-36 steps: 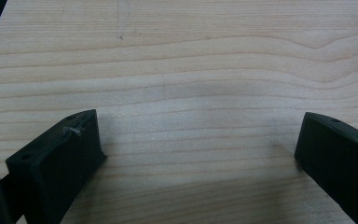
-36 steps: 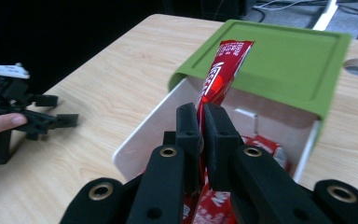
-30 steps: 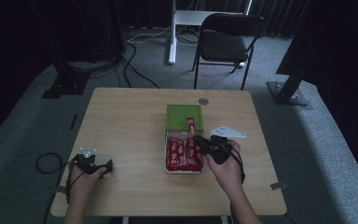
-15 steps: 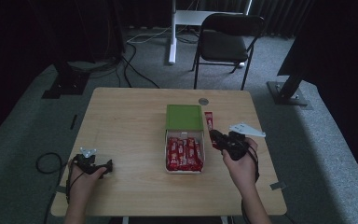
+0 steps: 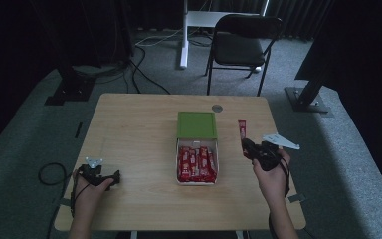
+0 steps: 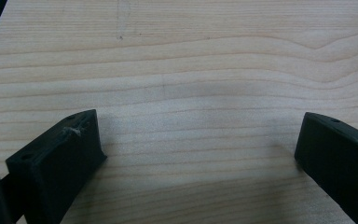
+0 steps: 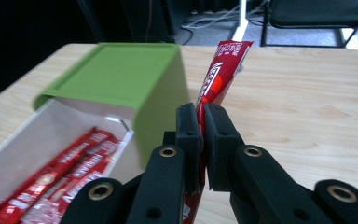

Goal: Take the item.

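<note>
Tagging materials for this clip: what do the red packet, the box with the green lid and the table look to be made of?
Red packet: probably glossy plastic or foil film; thin, flat, printed.
Box: likely rigid plastic, smooth white walls, matte green lid.
Table: light wood or wood-look laminate; grain lines show.

The high view is dimly lit, with a dark room behind and soft light falling on the pale surface point(image 5: 139, 124). In the left gripper view, the wood grain is seen sharply, with faint shadows cast between the jaws. In the right gripper view, the green lid point(image 7: 116, 74) is slightly blurred.
</note>
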Motion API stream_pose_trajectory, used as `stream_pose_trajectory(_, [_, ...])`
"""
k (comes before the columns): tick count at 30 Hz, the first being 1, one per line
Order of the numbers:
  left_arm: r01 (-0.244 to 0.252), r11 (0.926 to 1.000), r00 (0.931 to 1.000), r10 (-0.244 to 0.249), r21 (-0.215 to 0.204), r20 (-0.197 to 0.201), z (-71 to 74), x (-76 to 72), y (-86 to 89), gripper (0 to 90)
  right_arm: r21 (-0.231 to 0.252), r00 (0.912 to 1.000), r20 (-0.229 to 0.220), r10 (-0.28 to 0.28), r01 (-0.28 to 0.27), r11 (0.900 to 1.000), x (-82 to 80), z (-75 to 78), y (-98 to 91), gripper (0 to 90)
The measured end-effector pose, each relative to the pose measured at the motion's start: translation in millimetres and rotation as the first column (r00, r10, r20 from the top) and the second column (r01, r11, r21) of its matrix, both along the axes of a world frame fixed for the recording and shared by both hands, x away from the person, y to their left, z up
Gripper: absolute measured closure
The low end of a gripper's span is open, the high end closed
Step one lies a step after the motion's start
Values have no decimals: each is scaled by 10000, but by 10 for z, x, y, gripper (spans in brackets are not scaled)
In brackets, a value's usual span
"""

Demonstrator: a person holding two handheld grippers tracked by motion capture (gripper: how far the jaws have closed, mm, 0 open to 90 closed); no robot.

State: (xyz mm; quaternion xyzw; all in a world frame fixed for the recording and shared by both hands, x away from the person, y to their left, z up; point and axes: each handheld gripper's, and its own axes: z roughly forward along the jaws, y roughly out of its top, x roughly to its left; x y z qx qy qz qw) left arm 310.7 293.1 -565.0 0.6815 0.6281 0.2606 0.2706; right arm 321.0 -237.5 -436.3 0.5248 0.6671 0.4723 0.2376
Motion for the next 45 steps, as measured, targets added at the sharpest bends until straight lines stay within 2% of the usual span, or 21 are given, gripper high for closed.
stream_pose_trajectory(11, [-1,10000,10000,1,0,5,0,0,0,12,-277,9967,-392,-709,699,9972,51,-263,-286,854])
stream_pose_trajectory(21, [12,10000,10000,-12,4,-2,0,0,1,12,-297,9839,-984,-1490,1468,9887,129,-551,-572,854])
stream_pose_trajectory(31, [28,10000,10000,-28,24,-16,1,-1,3,12,-410,9740,-1393,-1788,1747,9838,180,-849,-708,854])
stream_pose_trajectory(45, [28,10000,10000,-28,22,-9,1,-1,3,12,-551,9631,-1818,-1983,1914,9800,255,-1052,-794,854])
